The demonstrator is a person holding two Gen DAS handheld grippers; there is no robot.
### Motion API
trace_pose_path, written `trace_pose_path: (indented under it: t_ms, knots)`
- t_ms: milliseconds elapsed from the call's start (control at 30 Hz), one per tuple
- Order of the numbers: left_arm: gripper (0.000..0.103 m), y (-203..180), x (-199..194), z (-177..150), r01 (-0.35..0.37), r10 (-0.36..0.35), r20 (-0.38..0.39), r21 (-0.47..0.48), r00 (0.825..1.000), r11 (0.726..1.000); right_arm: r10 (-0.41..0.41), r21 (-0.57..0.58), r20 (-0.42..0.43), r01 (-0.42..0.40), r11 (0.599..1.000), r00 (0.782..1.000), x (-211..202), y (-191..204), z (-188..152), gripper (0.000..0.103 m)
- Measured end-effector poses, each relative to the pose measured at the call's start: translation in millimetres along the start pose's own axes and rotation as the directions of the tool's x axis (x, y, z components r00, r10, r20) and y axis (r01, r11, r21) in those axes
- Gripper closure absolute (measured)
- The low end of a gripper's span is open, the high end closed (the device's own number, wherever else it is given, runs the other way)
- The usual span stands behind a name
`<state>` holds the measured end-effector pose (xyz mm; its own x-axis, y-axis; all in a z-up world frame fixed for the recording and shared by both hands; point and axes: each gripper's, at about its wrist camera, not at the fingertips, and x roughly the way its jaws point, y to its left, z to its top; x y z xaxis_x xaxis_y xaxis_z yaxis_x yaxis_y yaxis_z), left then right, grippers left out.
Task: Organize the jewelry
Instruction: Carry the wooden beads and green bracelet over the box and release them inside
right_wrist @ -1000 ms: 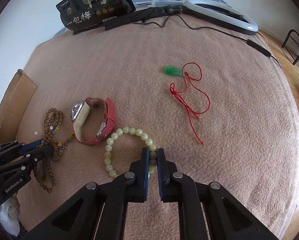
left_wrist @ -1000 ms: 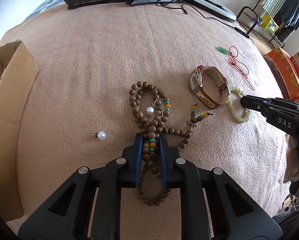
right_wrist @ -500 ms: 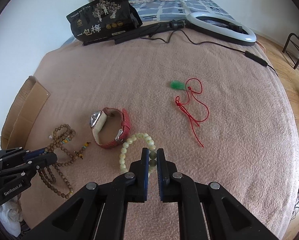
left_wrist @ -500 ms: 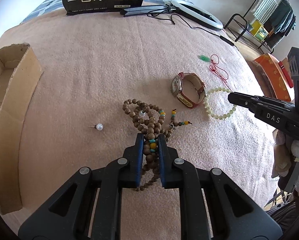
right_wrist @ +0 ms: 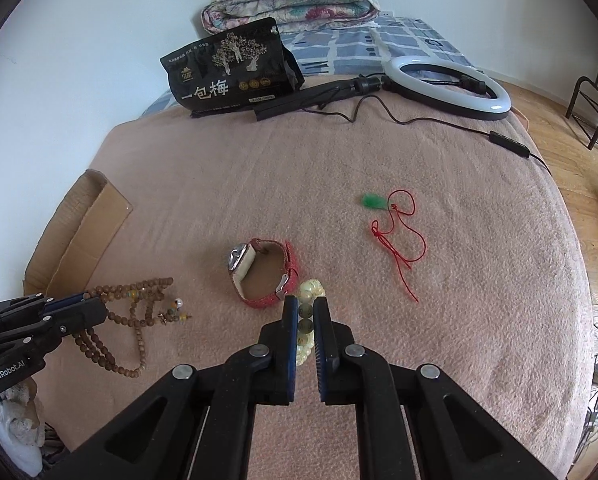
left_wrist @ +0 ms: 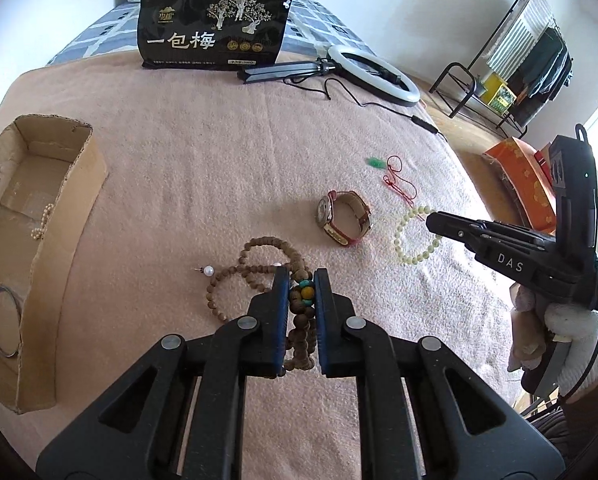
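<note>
On the far side of the pink blanket (right_wrist: 259, 184) lie a black snack bag (right_wrist: 231, 74) and a ring light (right_wrist: 447, 80). At the left stands a cardboard box (left_wrist: 39, 216). A red-strap watch (right_wrist: 265, 276) sits mid-bed; right of it, well apart, lies a red cord with a green pendant (right_wrist: 395, 232). Your left gripper (left_wrist: 301, 280) pinches the wooden bead necklace (left_wrist: 255, 268), its loops trailing on the blanket beside a pearl earring (left_wrist: 207, 270). Your right gripper (right_wrist: 306, 306) is clamped on the pale green bead bracelet (right_wrist: 311, 290), just right of the watch
</note>
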<state>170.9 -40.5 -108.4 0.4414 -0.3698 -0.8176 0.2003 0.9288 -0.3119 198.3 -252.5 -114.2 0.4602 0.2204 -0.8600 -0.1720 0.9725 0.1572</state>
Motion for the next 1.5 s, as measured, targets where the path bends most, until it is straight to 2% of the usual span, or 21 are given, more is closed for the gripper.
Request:
trace_pose_path:
  t_ms: [433, 767, 1133, 1500]
  knots:
    - [0.093, 21, -42, 11, 0.021, -0.015, 0.106, -0.056, 0.994, 0.998, 0.034, 0.002, 0.061, -0.034, 0.999, 0.998, -24, 12, 5, 0.098]
    - [0.093, 38, -81, 15, 0.017, -0.003, 0.195, -0.07, 0.981, 0.997, 0.091, -0.036, 0.119, -0.087, 0.996, 0.989, -43, 46, 16, 0.098]
    - [0.093, 69, -129, 15, -0.007, 0.043, 0.303, -0.121, 0.952, 0.993, 0.177, -0.128, 0.157, -0.158, 0.979, 0.972, -51, 106, 35, 0.098]
    - [0.093, 125, -173, 8, -0.023, 0.105, 0.37, -0.221, 0.923, 0.975, 0.241, -0.205, 0.132, -0.211, 0.956, 0.962, -33, 165, 45, 0.098]
